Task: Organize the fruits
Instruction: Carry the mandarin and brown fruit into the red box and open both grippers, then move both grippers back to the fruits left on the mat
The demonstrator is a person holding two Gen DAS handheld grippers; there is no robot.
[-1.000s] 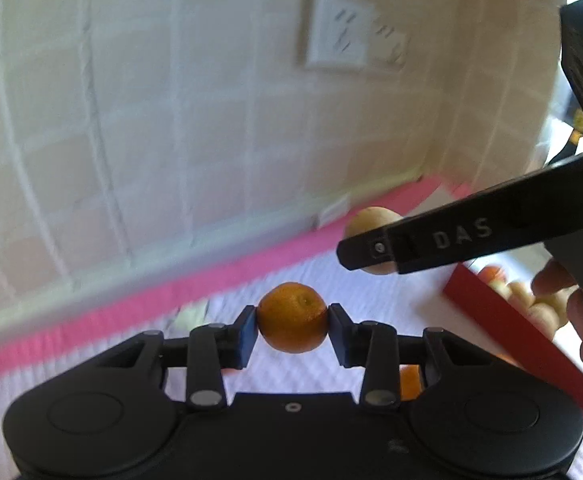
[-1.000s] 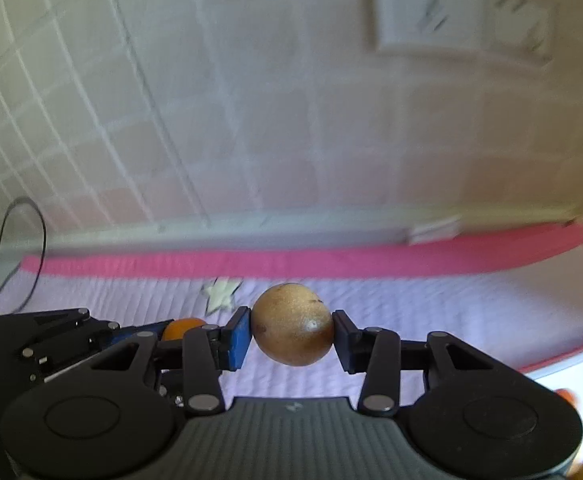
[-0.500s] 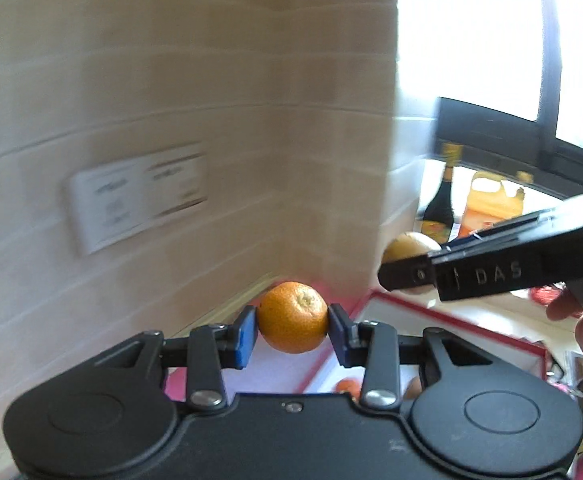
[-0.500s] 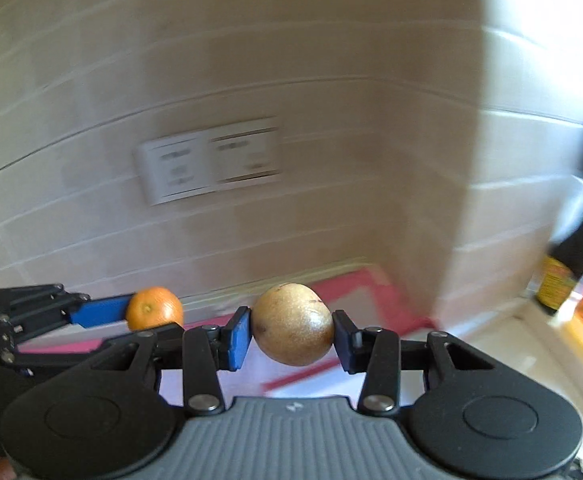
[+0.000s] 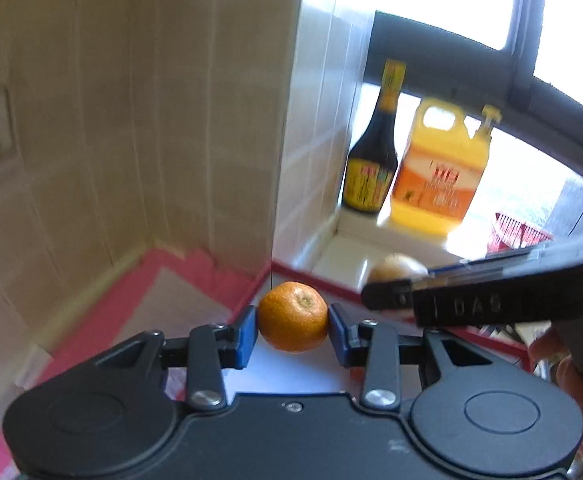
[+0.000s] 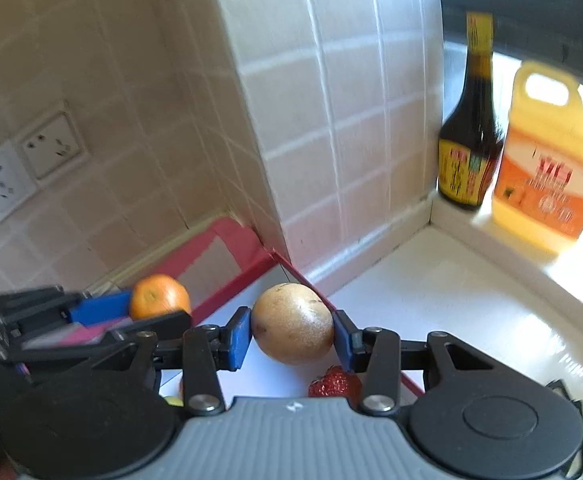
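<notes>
My left gripper (image 5: 292,330) is shut on an orange mandarin (image 5: 292,316) and holds it in the air over the near corner of a white tray with a red rim (image 5: 315,282). My right gripper (image 6: 290,336) is shut on a tan round fruit (image 6: 291,323), also above the tray (image 6: 227,300). The right gripper shows side-on in the left wrist view (image 5: 387,286), to the right of the mandarin, with the tan fruit (image 5: 397,266) behind its tip. The left gripper and mandarin (image 6: 158,295) show at the left of the right wrist view. A strawberry (image 6: 333,382) lies in the tray below the tan fruit.
A dark sauce bottle (image 5: 373,160) and a yellow jug (image 5: 439,168) stand on the window ledge beyond the tray. A tiled wall corner (image 6: 291,120) juts out beside the tray. A pink-edged mat (image 5: 163,292) lies at left. Wall sockets (image 6: 23,164) are at left.
Both grippers swung right with their fruits, from over the pink-edged mat and the socket wall to over the red-rimmed tray by the window ledge. Both grips are unchanged.
</notes>
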